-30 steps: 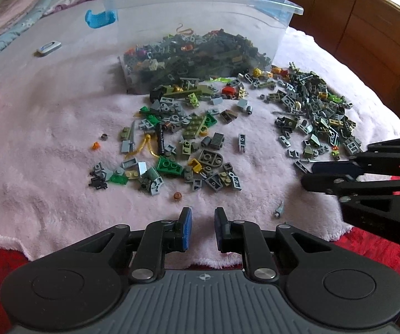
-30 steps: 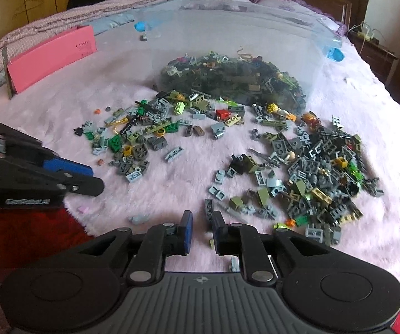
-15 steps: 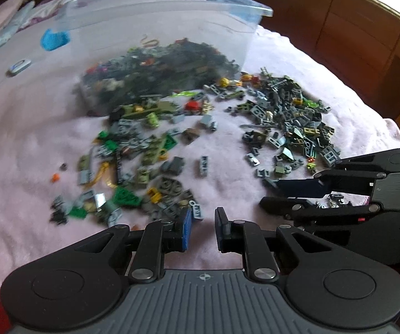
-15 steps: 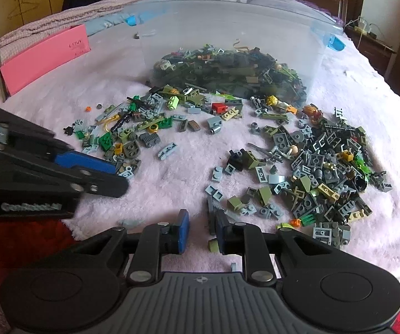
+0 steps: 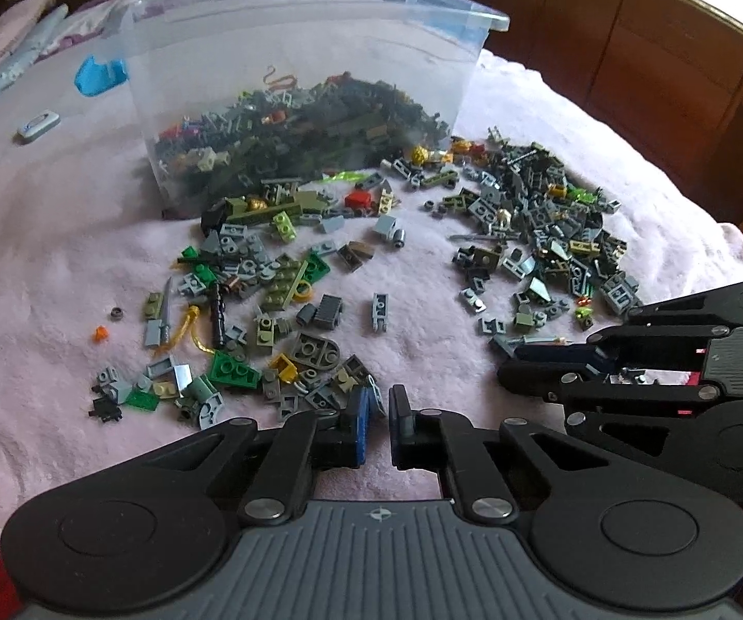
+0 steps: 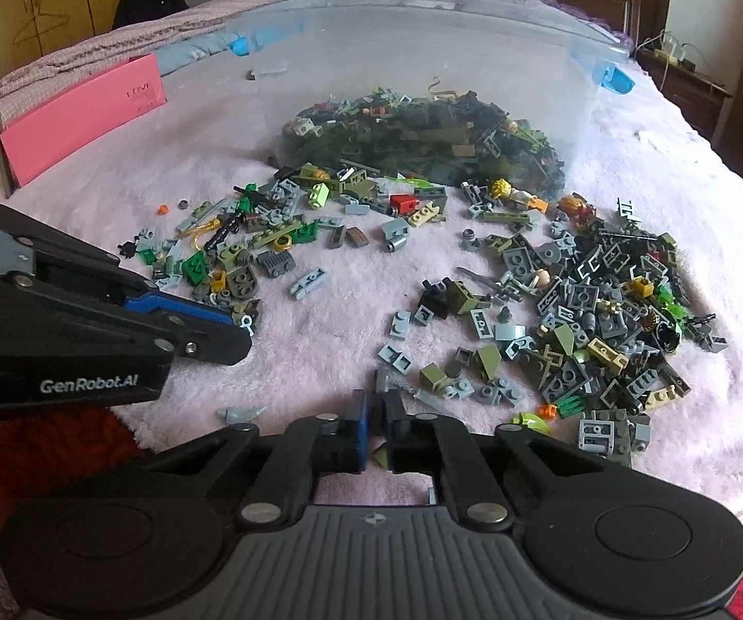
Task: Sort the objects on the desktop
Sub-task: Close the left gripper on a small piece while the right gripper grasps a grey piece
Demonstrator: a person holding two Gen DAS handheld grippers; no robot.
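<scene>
Loose toy bricks lie on a pink blanket (image 5: 35,237) in two heaps: a green and grey one (image 5: 268,299) on the left and a mostly grey one (image 5: 542,227) on the right. Behind them stands a clear plastic box (image 5: 423,5) part full of bricks. My left gripper (image 5: 377,403) is at the near edge of the left heap, its jaws closing to a narrow slit. A small pale grey piece (image 6: 247,324) lies at its tips; I cannot tell whether it is pinched. My right gripper (image 6: 377,403) is closing on a small dark grey brick (image 6: 381,381) at the near edge of the right heap (image 6: 593,310).
A pink box (image 6: 82,119) stands at the far left of the blanket, and a small white device (image 5: 38,124) lies left of the clear box. Wooden cabinets (image 5: 655,51) line the right side. The blanket ends just below both grippers over red cloth (image 6: 61,444).
My left gripper slid closer to the left heap and to the right gripper. Both pairs of jaws have narrowed, the right pair onto the dark grey brick.
</scene>
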